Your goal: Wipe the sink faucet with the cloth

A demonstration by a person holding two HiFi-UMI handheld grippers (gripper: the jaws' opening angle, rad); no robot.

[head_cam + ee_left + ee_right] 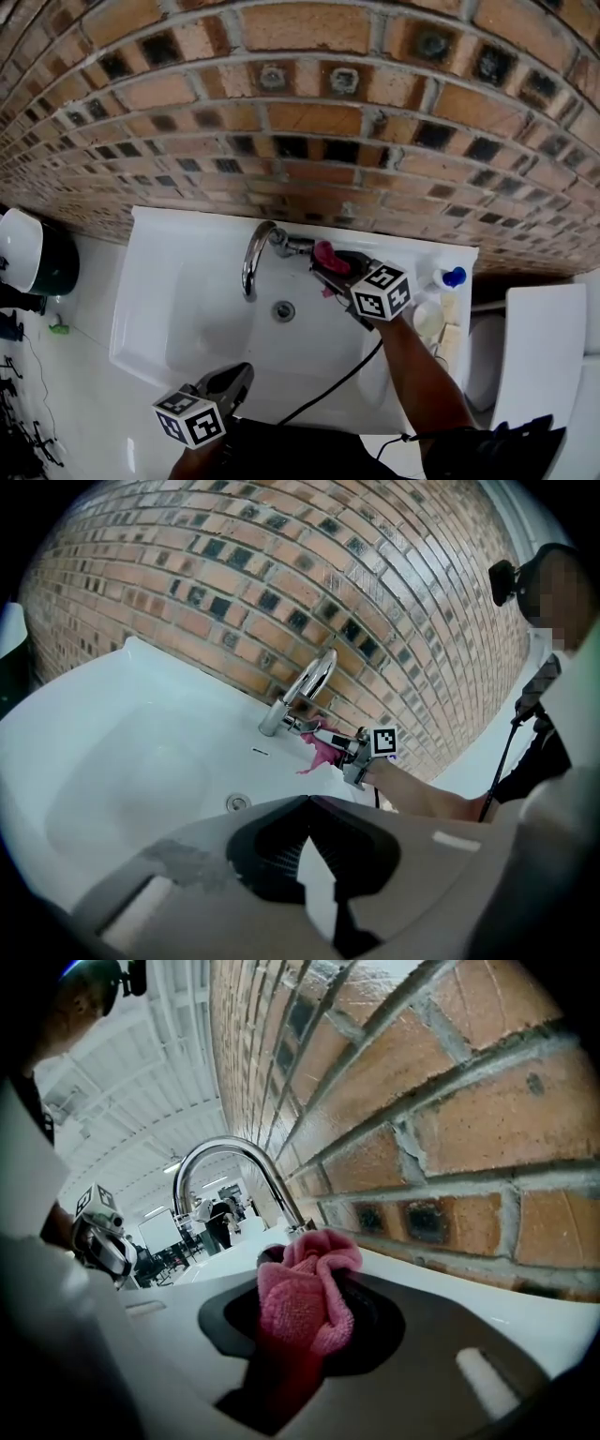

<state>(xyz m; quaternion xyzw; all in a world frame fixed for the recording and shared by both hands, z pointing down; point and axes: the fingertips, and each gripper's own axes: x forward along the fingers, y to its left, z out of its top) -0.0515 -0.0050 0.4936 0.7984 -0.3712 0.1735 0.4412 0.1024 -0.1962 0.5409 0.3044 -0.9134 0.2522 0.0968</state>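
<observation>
Grips a bunched pink microfibre cloth (305, 1302) in the right gripper's (325, 265) fingers, just beside the base of the curved chrome faucet (251, 255) on the white ceramic sink (150, 281). Holds the left gripper (234, 380) over the front rim, fingers closed, empty.

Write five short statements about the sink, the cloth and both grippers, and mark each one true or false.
1. The right gripper holds the pink cloth. True.
2. The left gripper is clamped on the faucet. False: it is over the sink's front edge, its jaws together on nothing.
3. The faucet stands at the sink's back edge, against a brick wall. True.
4. The basin is full of water. False: the drain shows bare.
5. A blue-capped bottle stands by the faucet's spout end. False: it stands at the sink's far corner, beyond the right gripper.
</observation>
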